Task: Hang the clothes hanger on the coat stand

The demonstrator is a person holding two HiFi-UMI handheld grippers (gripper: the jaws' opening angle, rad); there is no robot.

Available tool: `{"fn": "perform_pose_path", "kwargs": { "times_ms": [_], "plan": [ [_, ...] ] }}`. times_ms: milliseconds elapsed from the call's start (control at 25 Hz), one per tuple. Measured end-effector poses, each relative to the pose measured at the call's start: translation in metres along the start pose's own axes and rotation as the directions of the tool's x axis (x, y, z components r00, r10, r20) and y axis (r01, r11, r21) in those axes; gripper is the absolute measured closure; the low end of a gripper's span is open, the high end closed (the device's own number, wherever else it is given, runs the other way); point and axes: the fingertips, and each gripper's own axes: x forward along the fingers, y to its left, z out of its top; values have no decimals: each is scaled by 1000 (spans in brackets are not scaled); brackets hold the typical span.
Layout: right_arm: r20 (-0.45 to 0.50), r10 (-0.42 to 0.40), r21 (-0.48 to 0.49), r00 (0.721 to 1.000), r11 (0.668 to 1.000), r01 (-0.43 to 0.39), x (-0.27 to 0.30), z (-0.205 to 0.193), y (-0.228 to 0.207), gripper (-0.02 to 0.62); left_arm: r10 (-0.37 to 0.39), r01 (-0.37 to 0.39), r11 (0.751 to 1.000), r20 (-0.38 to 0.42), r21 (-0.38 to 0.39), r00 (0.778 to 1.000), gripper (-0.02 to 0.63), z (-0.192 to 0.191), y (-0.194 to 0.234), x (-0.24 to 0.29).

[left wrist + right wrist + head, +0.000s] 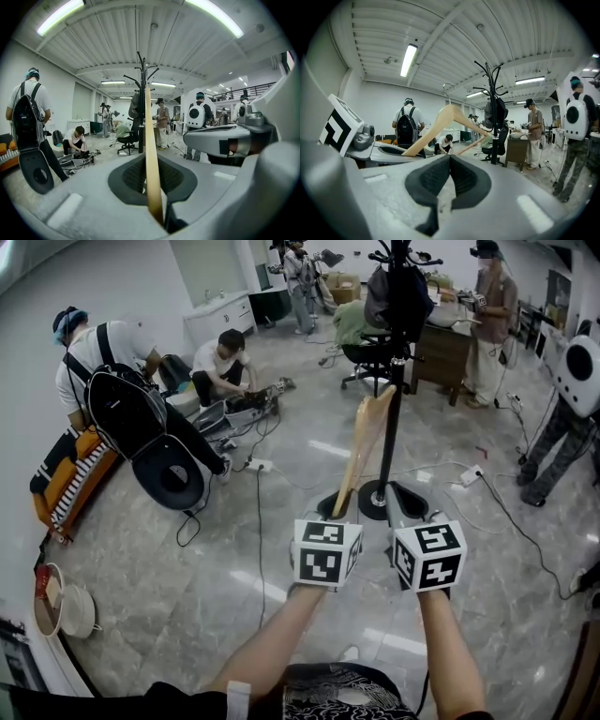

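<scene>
Hanger: the wooden hanger (362,448) is standing tilted in mid-air, near the coat stand (394,381) but apart from its hooks.
Left gripper: the left gripper (339,514) is pinching the hanger's lower end.
Right gripper: the right gripper (411,512) is hovering alongside, jaws pressed together, empty.
Room: people (223,367) are working across the marble floor (281,601).

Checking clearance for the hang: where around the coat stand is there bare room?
On the coat stand, the top hooks are bare; a dark garment crowds it just below them. Bare floor lies left of the stand; an office chair stands close behind it.
</scene>
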Motion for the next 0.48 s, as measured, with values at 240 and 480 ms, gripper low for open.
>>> {"fn": "perform_pose_path", "kwargs": {
  "times_ms": [240,480],
  "plan": [
    [-10,7,-7,1000,1000,-7,12,0,-25,595,16,-16,1000,-8,-9,1000,575,3,-1,25],
    [-20,18,-9,1000,1000,-18,34,-1,-41,595,27,-27,999,-9,-18,1000,575,8,6,53]
  ]
}}
